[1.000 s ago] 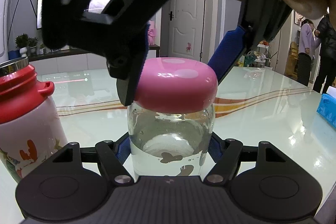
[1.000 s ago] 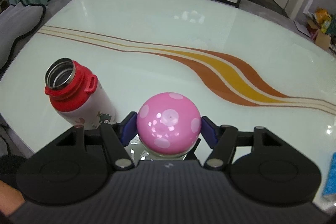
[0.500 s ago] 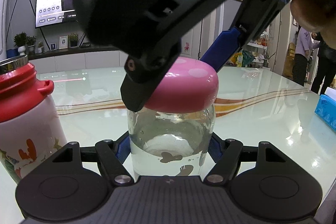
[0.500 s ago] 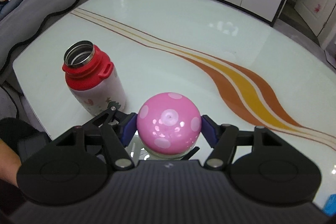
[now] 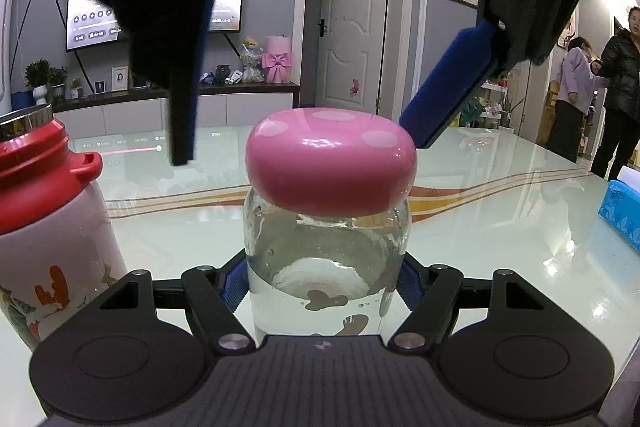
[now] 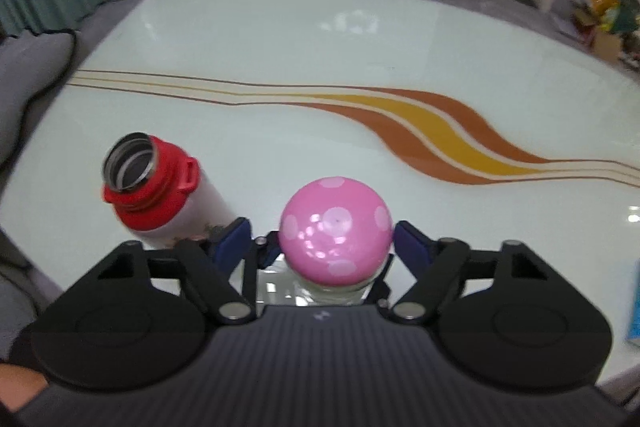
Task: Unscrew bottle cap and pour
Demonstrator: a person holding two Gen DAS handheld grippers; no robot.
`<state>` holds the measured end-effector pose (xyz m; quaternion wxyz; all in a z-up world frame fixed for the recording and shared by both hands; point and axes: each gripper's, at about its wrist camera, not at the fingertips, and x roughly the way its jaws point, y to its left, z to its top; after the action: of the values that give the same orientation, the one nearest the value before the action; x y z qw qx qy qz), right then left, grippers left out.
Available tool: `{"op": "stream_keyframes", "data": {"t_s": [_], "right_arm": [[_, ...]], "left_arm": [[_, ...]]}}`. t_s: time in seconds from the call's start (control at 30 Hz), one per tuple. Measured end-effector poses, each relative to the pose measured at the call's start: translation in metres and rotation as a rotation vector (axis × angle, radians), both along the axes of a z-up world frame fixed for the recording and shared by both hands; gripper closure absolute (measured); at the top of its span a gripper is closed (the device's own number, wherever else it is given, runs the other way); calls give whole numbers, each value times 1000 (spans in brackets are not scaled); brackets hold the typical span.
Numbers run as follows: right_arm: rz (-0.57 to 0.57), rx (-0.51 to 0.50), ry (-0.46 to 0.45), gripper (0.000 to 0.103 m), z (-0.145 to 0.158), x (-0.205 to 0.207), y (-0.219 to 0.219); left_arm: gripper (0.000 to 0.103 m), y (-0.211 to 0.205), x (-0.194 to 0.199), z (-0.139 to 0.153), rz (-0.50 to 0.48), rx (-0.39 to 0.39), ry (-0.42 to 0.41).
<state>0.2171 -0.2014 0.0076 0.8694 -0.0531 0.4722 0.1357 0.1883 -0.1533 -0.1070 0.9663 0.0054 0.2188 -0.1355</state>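
Here the left tool [image 5: 325,281] is clenched on the clear glass bottle [image 5: 326,263], blue pads pressing its sides, holding it upright on the glossy white worktop with orange wave stripes [image 5: 500,219]. The right tool [image 6: 320,245] hangs above, jaws closing with the pink, white-spotted, mushroom-shaped cap [image 6: 336,229] between them; its pads stand apart from the cap, which sits slightly tilted on the bottle's neck. At nine o'clock from the bottle stands an open red-collared steel flask [image 5: 48,227]; at three o'clock lies a blue tissue box [image 5: 622,207].
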Motion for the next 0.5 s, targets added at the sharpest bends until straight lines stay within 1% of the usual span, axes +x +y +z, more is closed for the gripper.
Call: {"op": "stream_keyframes", "data": {"t_s": [0.03,0.4,0.5], "right_arm": [[14,-5,-1,39,0,0,0],[165,-61,-18,39,2,4,-4],[243,-67,-21,39,4,5,-8]], "left_arm": [[29,1,-1,1,-1,0,0],[29,0,-5,0,-1,-4,6],[29,1,-4,0,-1,-4,7]]}}
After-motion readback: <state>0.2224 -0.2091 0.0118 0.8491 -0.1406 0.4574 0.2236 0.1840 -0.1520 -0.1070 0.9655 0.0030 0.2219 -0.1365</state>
